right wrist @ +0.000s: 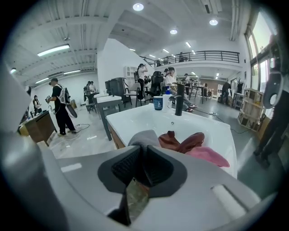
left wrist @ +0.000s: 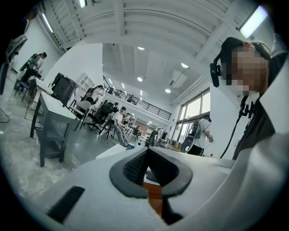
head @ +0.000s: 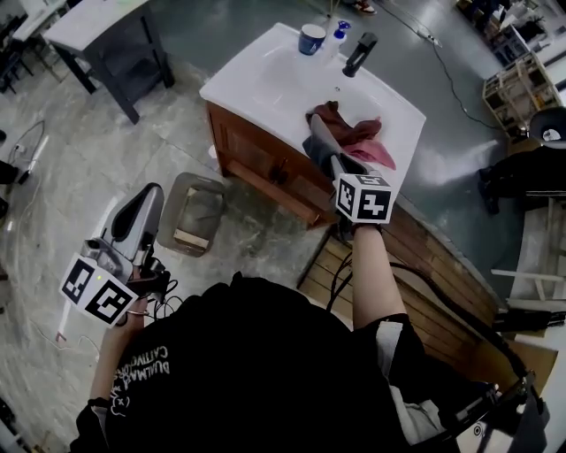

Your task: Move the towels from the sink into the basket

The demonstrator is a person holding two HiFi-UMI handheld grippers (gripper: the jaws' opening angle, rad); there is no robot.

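right gripper point(right wrist: 142, 150): fingers pinched on grey towel point(right wrist: 146, 136) at front of sink point(head: 265, 84) | left gripper point(left wrist: 146, 152): fingers together, nothing in them | red towel point(head: 349, 124), pink towel point(head: 378, 154): in sink | basket point(head: 205, 181): on floor beside sink

A blue cup point(head: 311, 39) stands just beside a small blue bottle point(head: 341, 30), with the black faucet point(head: 360, 54) near them. Below is a wooden cabinet point(head: 265, 159). Off to the left there's a grey table point(head: 97, 22) — and a black cable point(head: 449, 78) trails across the concrete floor point(head: 221, 26).
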